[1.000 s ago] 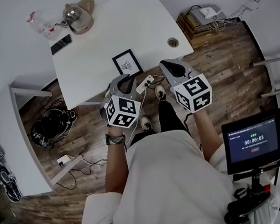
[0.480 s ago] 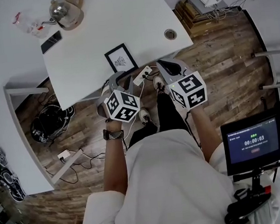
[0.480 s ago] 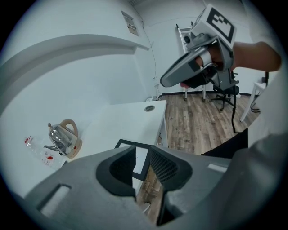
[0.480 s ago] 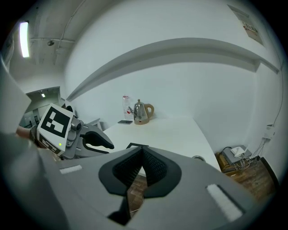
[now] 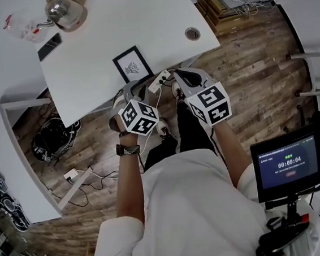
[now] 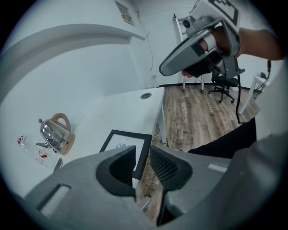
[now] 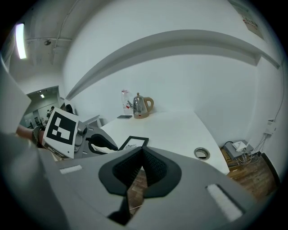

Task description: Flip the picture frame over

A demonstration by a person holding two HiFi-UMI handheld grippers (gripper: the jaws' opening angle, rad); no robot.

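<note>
The picture frame (image 5: 132, 64) lies face up on the bench (image 5: 153, 11); left gripper (image 6: 142, 152) fingers stand slightly apart, right gripper (image 7: 141, 152) fingers closed, both empty.

A kettle (image 5: 62, 10) stands at the far left of the white surface (image 5: 154, 17), a dark phone (image 5: 49, 46) just beside it. A round cable hole (image 5: 192, 33) sits far right. A black bag (image 5: 51, 143) lies on the wooden floor (image 5: 256, 69).
</note>
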